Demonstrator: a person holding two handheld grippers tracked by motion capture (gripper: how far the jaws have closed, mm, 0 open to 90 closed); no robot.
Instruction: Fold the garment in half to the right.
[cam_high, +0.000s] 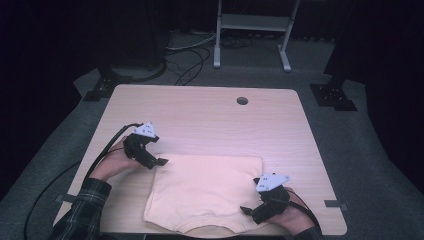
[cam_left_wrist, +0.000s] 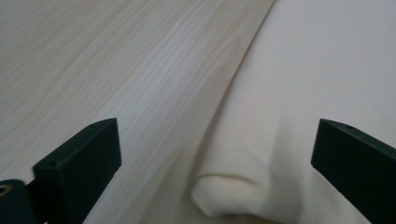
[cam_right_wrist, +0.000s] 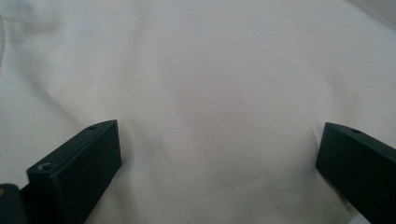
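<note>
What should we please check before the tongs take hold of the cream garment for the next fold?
1. Left tongs open: ok, jaws stand wide apart in the left gripper view.
2. Right tongs open: ok, jaws wide apart.
3. Left tongs at the corner of the cream garment: ok, the rounded corner lies between the jaws.
4. Right tongs over cloth: ok, fabric spans the gap.
5. Garment lying flat on the table: ok, only shallow wrinkles.
6. Cloth actually gripped: not ok, neither pair has closed.

left tongs (cam_high: 161, 161) held low, jaws wide apart, pointing right, right tongs (cam_high: 246, 210) low, jaws wide apart, pointing left, forearms in from bottom, left sleeve (cam_high: 82, 212) plaid
</note>
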